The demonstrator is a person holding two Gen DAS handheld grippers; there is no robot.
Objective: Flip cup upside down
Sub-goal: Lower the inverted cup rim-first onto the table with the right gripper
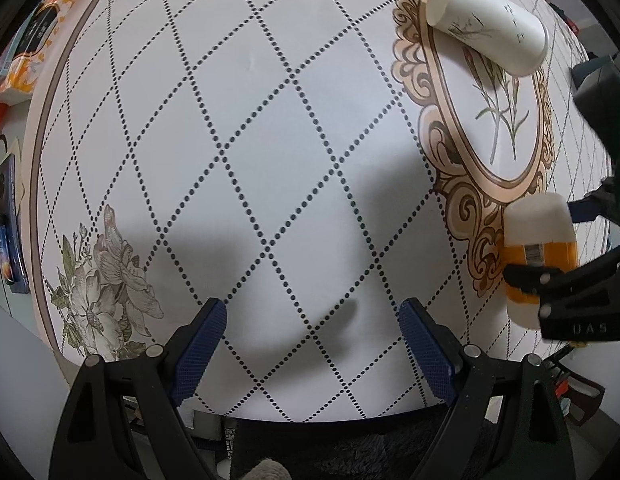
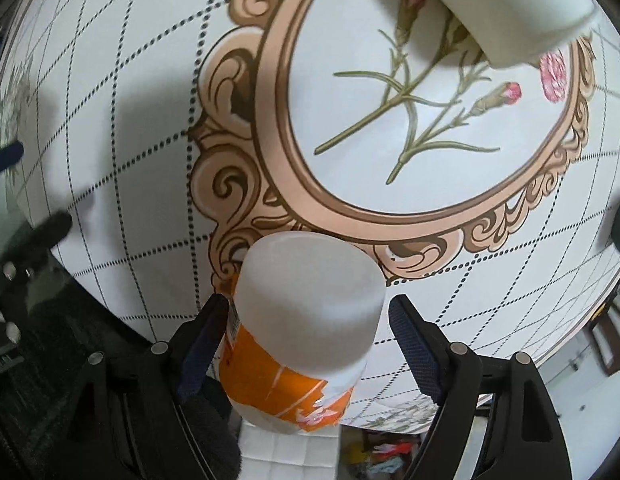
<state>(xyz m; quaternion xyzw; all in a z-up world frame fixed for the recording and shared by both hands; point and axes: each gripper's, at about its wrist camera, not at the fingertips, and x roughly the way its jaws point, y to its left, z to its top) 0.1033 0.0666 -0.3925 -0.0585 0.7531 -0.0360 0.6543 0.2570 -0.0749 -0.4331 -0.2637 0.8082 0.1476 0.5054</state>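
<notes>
A white cup with an orange band (image 2: 305, 328) stands bottom up between the fingers of my right gripper (image 2: 310, 332). The jaws are open: the left pad (image 2: 201, 344) is at the cup's side, the right pad (image 2: 418, 344) stands clear of it. The same cup (image 1: 538, 256) shows at the right of the left wrist view, with the right gripper's black finger (image 1: 550, 280) across its orange band. My left gripper (image 1: 314, 344) is open and empty over the table's near edge.
A white paper cup with a faint print (image 1: 486, 32) lies on its side at the far end of the oval floral frame (image 1: 438, 92). The round table (image 1: 269, 140) has a dotted diamond cloth. Boxes and packets (image 1: 25, 56) lie off the left edge.
</notes>
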